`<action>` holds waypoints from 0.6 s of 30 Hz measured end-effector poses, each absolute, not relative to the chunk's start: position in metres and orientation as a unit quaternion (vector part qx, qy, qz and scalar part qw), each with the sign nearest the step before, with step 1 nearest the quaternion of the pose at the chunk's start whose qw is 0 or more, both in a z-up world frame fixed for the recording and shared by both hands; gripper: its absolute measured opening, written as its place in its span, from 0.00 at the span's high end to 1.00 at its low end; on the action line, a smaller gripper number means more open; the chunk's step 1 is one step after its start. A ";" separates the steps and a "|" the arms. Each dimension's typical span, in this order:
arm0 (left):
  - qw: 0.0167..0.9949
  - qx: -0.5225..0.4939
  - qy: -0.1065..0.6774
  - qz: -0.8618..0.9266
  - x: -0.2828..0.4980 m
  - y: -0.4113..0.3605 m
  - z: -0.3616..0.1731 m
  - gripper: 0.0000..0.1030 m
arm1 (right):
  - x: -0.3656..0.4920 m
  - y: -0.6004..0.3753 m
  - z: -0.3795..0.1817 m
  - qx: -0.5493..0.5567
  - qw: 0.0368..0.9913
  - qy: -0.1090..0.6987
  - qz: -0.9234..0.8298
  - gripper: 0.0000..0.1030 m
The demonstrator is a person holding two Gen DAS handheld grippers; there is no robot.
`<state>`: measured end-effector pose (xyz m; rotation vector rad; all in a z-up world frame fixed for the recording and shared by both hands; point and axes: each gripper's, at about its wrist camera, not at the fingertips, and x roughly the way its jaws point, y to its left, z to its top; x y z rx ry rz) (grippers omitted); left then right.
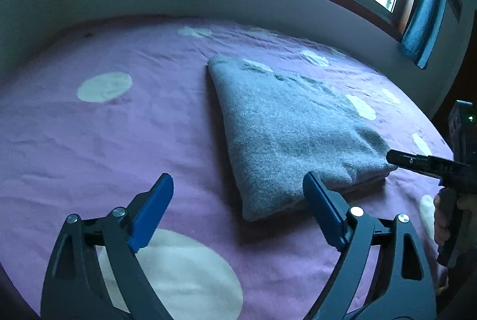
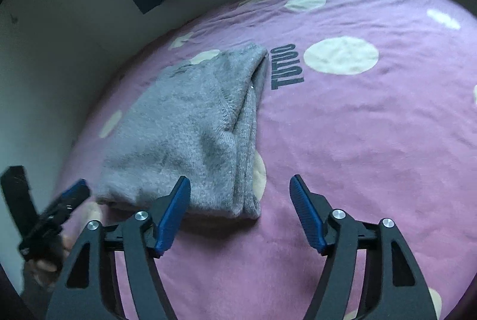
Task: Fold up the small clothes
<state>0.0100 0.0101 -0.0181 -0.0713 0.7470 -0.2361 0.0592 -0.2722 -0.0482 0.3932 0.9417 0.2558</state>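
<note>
left gripper (image 1: 238, 212): wide open, holding nothing, blue pads (image 1: 155, 206) clear of the cloth. just ahead of the right pad, the near corner of the sweater (image 1: 292, 129); ahead of the left pad, only the sheet (image 1: 119, 141). angled down at the bed, apparently hovering above the fabric and not pressing on it. likely spread this wide because the fold on this side looks finished and needs no further hold.

between the two grippers: grey knit sweater, folded into a compact stack, flat on the purple dotted sheet, layered edges showing along its right side. no loose sleeve or hem visible, so probably at or near the end of folding this piece.

right gripper (image 2: 240, 212): open too, somewhat less wide, nothing between the pads. left pad (image 2: 174, 215) in front of the sweater's near edge in the view, contact not certain; right pad over bare sheet. beyond the right pad, dark lettering (image 2: 286, 68) printed on the sheet, beside the sweater's far corner.

each gripper visible at the edge of the other's view, a hand (image 1: 444, 218) on the right one's handle; both placed at the stack's near corners, one per side, a sensible spot for having laid the last fold evenly.
</note>
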 end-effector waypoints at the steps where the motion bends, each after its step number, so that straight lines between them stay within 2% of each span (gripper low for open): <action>1: 0.926 -0.033 0.361 -0.109 0.008 0.011 -0.016 0.11 | 0.056 -0.273 -0.048 0.180 0.868 0.448 0.119 0.32; 18: 0.937 -0.010 0.344 -0.055 -0.003 0.006 -0.004 0.04 | 0.034 -0.247 -0.031 0.103 0.899 0.417 0.082 0.28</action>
